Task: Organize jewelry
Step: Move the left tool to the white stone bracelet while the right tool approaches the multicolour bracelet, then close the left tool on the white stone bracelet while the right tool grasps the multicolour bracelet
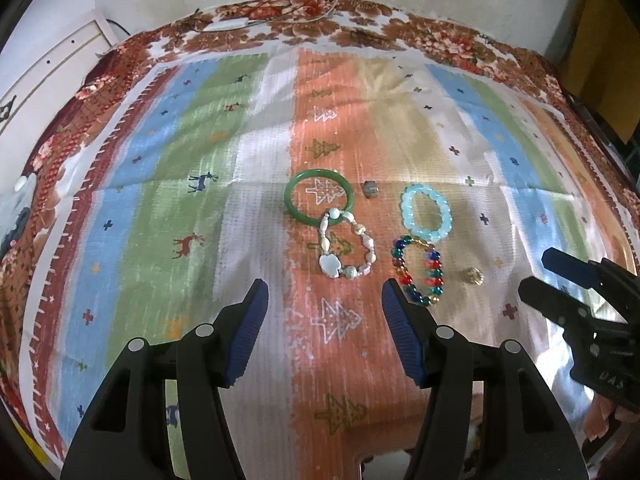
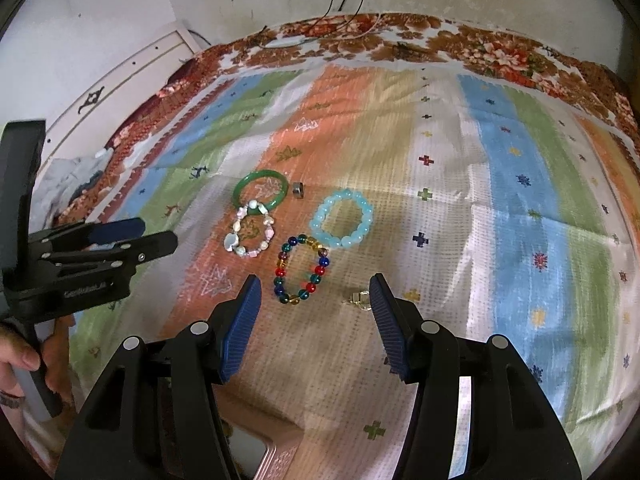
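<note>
Jewelry lies on a striped cloth. A green bangle (image 1: 319, 196) (image 2: 261, 188) overlaps a white shell bracelet (image 1: 346, 250) (image 2: 249, 236). A pale blue bead bracelet (image 1: 426, 212) (image 2: 342, 218) touches a multicolour bead bracelet (image 1: 419, 274) (image 2: 302, 270). A small dark ring (image 1: 369, 189) (image 2: 298, 190) lies beside the bangle. A small gold piece (image 1: 472, 276) (image 2: 360, 300) lies right of the multicolour bracelet. My left gripper (image 1: 324, 312) is open and empty, just short of the shell bracelet. My right gripper (image 2: 314, 308) is open and empty, near the multicolour bracelet and the gold piece.
The striped cloth (image 1: 160, 200) covers a floral bedspread (image 1: 360, 20). A wall and cables stand behind. A pinkish box corner (image 2: 272, 452) shows under my right gripper. A white headboard (image 2: 132, 68) is at the left.
</note>
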Motion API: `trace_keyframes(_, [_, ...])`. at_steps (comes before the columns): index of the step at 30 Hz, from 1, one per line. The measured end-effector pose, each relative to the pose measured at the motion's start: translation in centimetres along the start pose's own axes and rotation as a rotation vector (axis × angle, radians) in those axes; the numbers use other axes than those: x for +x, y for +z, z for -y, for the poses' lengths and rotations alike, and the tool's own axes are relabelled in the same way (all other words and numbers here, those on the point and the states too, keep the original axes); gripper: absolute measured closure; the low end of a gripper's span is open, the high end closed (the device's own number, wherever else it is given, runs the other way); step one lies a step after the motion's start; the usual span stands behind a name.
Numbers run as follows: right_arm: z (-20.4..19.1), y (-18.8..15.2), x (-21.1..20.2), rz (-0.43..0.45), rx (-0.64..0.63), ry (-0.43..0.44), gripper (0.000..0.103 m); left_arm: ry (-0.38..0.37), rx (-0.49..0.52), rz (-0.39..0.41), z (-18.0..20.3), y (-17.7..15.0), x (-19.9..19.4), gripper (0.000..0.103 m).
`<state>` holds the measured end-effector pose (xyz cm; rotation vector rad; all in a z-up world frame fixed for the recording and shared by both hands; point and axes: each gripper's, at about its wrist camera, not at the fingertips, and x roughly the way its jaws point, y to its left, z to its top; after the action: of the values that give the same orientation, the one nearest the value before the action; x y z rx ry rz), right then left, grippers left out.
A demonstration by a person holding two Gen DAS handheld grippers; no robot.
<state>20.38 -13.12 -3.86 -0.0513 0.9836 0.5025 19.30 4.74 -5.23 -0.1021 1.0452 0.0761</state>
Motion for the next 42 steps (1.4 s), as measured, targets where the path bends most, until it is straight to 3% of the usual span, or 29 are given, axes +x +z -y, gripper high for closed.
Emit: trace_keyframes(42, [0.4,1.8,10.5,-0.205,-0.049,-0.035,0.047,0.006,-0.025,-0.173,-0.9,3.8,10.0,0.044])
